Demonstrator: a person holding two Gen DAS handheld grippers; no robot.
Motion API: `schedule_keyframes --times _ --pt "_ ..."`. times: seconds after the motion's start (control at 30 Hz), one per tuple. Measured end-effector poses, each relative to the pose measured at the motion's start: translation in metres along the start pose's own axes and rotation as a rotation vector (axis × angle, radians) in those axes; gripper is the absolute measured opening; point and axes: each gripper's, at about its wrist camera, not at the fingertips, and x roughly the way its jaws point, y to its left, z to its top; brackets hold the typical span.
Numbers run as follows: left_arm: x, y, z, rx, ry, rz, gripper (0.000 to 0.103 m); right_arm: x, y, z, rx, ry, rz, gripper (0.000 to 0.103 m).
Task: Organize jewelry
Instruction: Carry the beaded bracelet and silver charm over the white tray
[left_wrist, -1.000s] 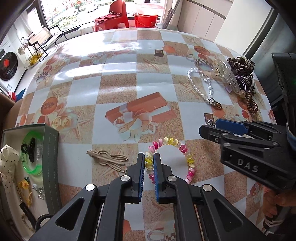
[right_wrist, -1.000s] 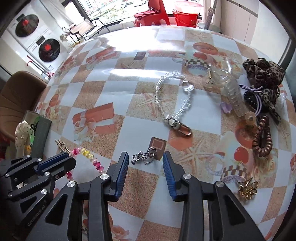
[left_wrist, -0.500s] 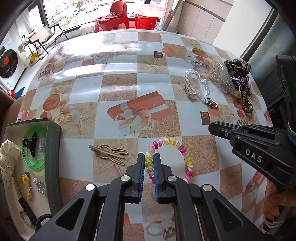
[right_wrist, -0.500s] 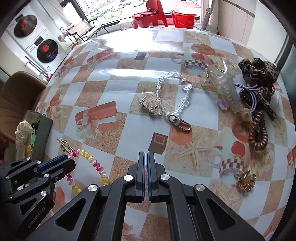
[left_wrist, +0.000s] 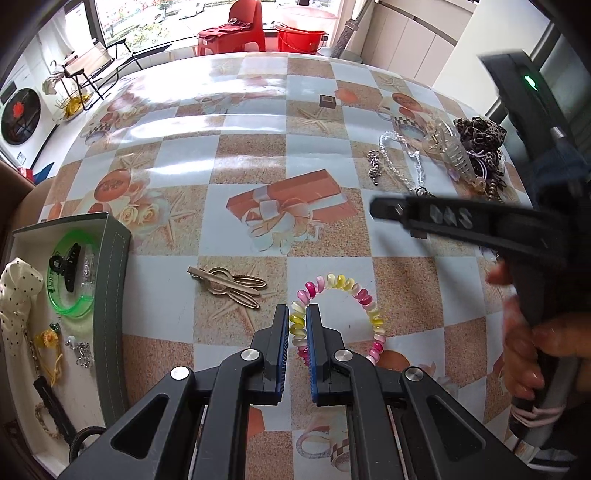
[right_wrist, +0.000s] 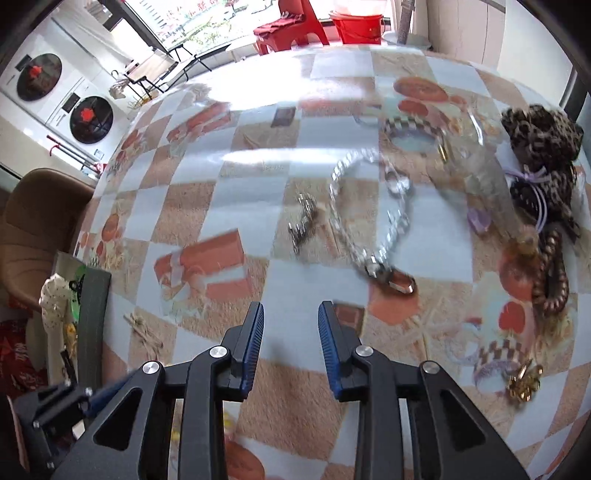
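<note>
Covering the desk (left_wrist: 251, 155) is a checkered cloth with gift-box prints; red chair (left_wrist: 236, 27) and bucket (left_wrist: 303, 31) by the window behind. Left claw (left_wrist: 297, 328) pinches the pastel coil bracelet (left_wrist: 343, 314) lying on the desk, right of the jewelry box (left_wrist: 110, 295). Right claw (right_wrist: 291, 325) is opening, nothing between its pads, short of the silver chain (right_wrist: 369, 221)

Table (left_wrist: 251, 155) centre clear; jewelry pile (right_wrist: 535, 206) crowds right edge (tangled).
</note>
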Motion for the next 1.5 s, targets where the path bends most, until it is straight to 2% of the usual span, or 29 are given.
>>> schedule_keyframes --times 0.23,0.27,0.33,0.57,0.9,1.2,1.5 --pt "0.000 0.005 0.000 -0.027 0.000 -0.002 0.013 0.016 0.019 0.030 -0.025 -0.060 -0.082 0.032" --pt "-0.001 0.006 0.000 -0.030 0.000 -0.003 0.013 0.018 0.022 0.033 -0.036 -0.060 -0.108 0.029" --pt "-0.002 0.008 0.000 -0.036 -0.002 -0.005 0.012 0.019 0.024 0.034 -0.055 -0.058 -0.146 0.005" --pt "-0.010 0.014 -0.004 -0.045 -0.013 -0.011 0.013 0.003 0.010 0.019 0.012 -0.048 -0.059 0.004" --pt "-0.035 0.018 -0.018 -0.055 -0.011 -0.029 0.013 -0.044 0.005 -0.018 0.088 -0.015 0.042 0.004" --pt "-0.068 0.026 -0.041 -0.076 0.006 -0.034 0.013 -0.085 0.019 -0.058 0.109 0.022 0.063 0.004" --pt "-0.105 0.045 -0.062 -0.113 -0.004 -0.031 0.013 -0.117 0.052 -0.088 0.090 0.045 0.075 0.004"
